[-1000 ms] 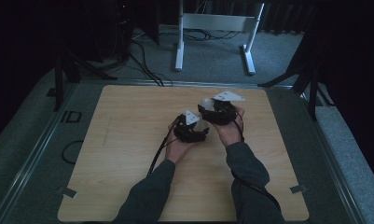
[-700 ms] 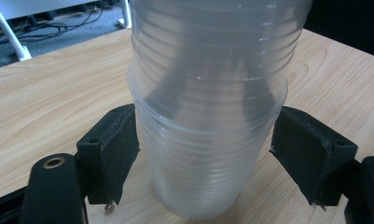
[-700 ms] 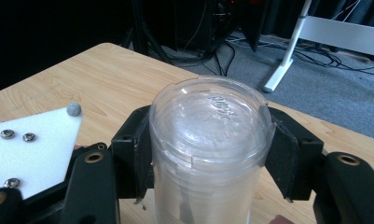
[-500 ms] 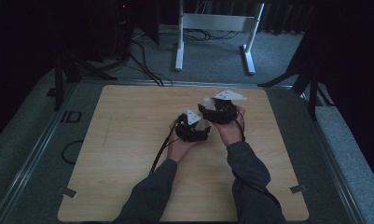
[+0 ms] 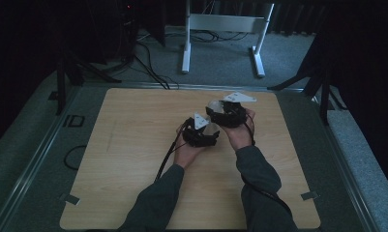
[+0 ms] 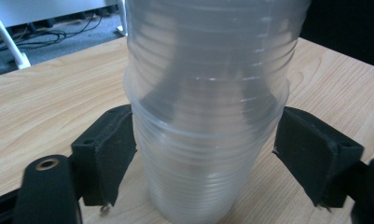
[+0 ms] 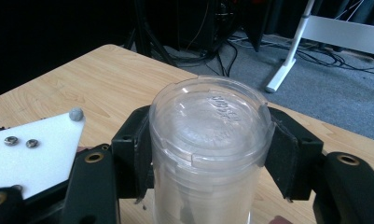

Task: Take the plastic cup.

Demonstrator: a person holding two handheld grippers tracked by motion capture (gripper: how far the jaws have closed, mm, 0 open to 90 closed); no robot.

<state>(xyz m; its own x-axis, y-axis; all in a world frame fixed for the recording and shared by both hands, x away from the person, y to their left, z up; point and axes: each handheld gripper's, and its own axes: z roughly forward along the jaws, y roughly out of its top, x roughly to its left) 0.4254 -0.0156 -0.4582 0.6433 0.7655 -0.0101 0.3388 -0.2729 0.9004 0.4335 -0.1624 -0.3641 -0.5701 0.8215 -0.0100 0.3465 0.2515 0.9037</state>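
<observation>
Cups [image 5: 215, 112], clear plastic and nested into one ribbed stack, sit just right of centre in the high view, held above the pale wooden bench [image 5: 133, 145] between the person's two hands. Going from the left of that frame: a dark cable lies in a loop on the grey mat at the lower left, and a strip of tape [image 5: 69, 198] marks the bench's lower left corner. Then comes the left forearm, rising from the bottom edge to the left tongs [image 5: 204, 137], with a black cable trailing down along the sleeve. In the left gripper view the stack [image 6: 208, 116] stands tall through the middle of the frame, and the left tongs [image 6: 203, 154] have just been opening: the jaws stand on either side of a cup rim, the one on the left of the frame close against the ribbed wall, the one on the right clear of it, so the cups are between them but released. Just right and a little higher in the high view, the right tongs [image 5: 226, 116] carry a grey three-cornered plate. In the right gripper view the right tongs [image 7: 208, 154] are clenched on the stack [image 7: 210, 140], both black jaws pressed flat against its wall just under the closed, embossed end. A white stand [image 5: 225, 24] sits on the floor at the top of the frame.
</observation>
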